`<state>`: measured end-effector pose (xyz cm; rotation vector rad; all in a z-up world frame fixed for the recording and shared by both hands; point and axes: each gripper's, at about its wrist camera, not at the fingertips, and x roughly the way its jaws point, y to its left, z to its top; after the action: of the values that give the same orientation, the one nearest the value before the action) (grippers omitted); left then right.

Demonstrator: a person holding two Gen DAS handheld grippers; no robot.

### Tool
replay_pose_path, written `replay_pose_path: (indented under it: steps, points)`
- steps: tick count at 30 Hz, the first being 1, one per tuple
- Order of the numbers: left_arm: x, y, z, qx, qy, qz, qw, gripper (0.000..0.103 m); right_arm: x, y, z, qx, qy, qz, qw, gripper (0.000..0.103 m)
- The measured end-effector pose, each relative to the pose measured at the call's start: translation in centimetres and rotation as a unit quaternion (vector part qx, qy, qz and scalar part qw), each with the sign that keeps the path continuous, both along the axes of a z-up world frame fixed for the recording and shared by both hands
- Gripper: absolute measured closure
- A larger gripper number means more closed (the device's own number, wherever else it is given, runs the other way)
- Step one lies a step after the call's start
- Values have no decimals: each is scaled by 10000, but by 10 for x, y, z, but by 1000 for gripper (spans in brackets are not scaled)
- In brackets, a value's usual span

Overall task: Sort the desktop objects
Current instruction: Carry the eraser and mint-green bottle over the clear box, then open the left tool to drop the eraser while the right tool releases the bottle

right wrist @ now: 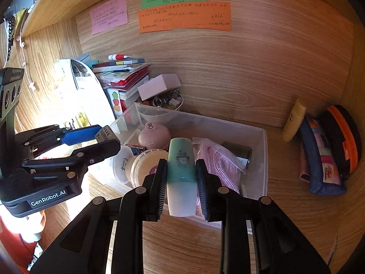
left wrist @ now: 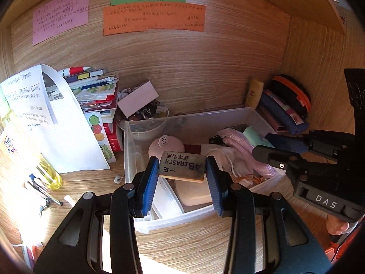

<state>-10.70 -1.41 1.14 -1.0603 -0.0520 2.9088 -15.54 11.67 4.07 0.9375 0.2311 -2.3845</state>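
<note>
My left gripper (left wrist: 182,166) is shut on a grey 4B eraser (left wrist: 181,166), held just above the near part of a clear plastic bin (left wrist: 146,225). My right gripper (right wrist: 181,175) is shut on a mint-green and white tube (right wrist: 181,175), also over the bin (right wrist: 262,159). The bin holds a pink round case (right wrist: 154,135), a pink woven pouch (right wrist: 216,159), round lidded tubs (right wrist: 146,162) and other small items. Each gripper shows in the other's view: the right one (left wrist: 269,153) at the right side, the left one (right wrist: 107,137) at the left with the eraser (right wrist: 106,134).
A stack of books and papers (left wrist: 95,91) and a bowl of trinkets (left wrist: 148,111) stand behind the bin. Pencil cases (right wrist: 324,157) and a yellow tube (right wrist: 294,119) lean in the right corner. Pens (left wrist: 43,189) and a yellow bottle (left wrist: 50,175) lie at the left. Sticky notes (left wrist: 152,18) hang on the back wall.
</note>
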Motion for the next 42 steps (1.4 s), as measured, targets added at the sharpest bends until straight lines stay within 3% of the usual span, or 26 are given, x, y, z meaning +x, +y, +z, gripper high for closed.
replay_pose_path:
  steps: [24,26,33,36,42]
  points:
    - [-25,-2,-26,86,-337,-99,9993,61,-23,-12,-25,222,-185,47,9996,80]
    - [-23,-1,-23,92,-277,-116,9995,52,-21,-12,-24,239,-166,46,9996,80]
    - [-14,-1,-14,76,-43,-109,9999,42,-15,-11,-17,207,-126,18,9997,79]
    - [-11,-1,-10,66,18,-101,9999,42,-13,-8,-14,202,-101,-60,9997,73]
    - [-2,2,-3,-59,113,-25,9999,34,-6,1,-7,221,54,-287,9993,50]
